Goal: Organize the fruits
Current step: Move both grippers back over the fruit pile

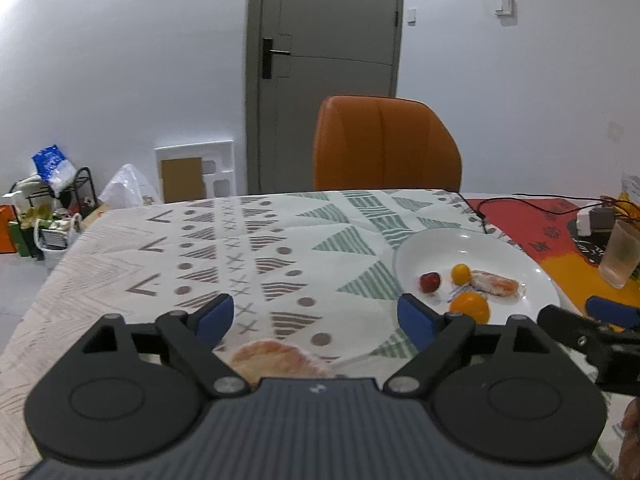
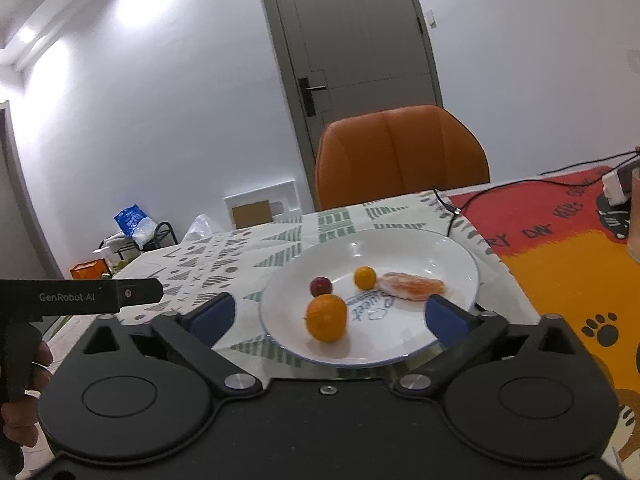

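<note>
On the table (image 1: 120, 248), covered by a patterned cloth, a white plate (image 2: 400, 344) sits toward the right side; it holds a large orange (image 2: 326, 317), a small orange fruit (image 2: 365, 277), a small red fruit (image 2: 321, 286) and a wrapped pinkish-orange fruit piece (image 2: 414, 286); the large orange lies nearest the plate's front rim, the red fruit just behind it, the wrapped piece to the right. A second pinkish-orange fruit piece (image 1: 276, 362) lies on the cloth left of the plate, partly hidden behind the body of the left gripper (image 1: 316, 320); its jaws stand wide open with nothing between the pads. The right gripper (image 2: 332, 312) is aimed at the plate; its jaws are spread to full width, straddling the plate's front part without contact; the large orange lies between the pads, apart from both. An orange chair (image 1: 384, 144) stands at the far edge of the table before a grey door (image 1: 324, 12); a red and orange mat (image 2: 560, 248) adjoins the cloth on the right; a frosted cup (image 1: 622, 254) stands on it.
</note>
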A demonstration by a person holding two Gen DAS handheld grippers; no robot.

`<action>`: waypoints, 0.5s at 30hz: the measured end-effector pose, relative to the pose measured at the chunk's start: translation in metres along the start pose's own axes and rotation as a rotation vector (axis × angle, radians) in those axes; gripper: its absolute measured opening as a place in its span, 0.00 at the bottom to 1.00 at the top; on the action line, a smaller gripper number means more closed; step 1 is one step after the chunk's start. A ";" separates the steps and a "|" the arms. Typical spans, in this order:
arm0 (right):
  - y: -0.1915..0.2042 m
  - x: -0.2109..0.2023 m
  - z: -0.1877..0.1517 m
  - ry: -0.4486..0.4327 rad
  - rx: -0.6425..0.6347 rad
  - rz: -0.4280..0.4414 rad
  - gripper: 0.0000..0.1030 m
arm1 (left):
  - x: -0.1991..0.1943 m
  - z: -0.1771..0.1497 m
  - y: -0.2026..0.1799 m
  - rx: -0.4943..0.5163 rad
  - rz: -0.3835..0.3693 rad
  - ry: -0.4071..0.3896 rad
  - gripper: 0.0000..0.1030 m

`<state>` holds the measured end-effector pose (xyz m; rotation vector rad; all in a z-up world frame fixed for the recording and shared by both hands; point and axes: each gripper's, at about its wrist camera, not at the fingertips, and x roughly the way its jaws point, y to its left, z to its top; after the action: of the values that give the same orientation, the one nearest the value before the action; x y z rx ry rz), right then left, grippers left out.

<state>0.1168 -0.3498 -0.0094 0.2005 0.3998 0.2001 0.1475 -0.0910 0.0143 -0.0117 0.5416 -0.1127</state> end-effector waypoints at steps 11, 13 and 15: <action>0.014 -0.003 0.008 0.014 0.035 0.012 1.00 | -0.023 -0.010 0.026 -0.041 0.025 -0.004 0.86; 0.021 -0.003 0.010 0.018 0.036 0.030 1.00 | -0.025 -0.012 0.030 -0.049 0.033 0.000 0.86; 0.031 -0.004 0.012 0.015 0.007 0.040 1.00 | -0.028 -0.015 0.034 -0.054 0.039 -0.002 0.86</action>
<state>0.1136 -0.3225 0.0099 0.2137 0.4119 0.2393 0.1200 -0.0539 0.0144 -0.0534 0.5426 -0.0603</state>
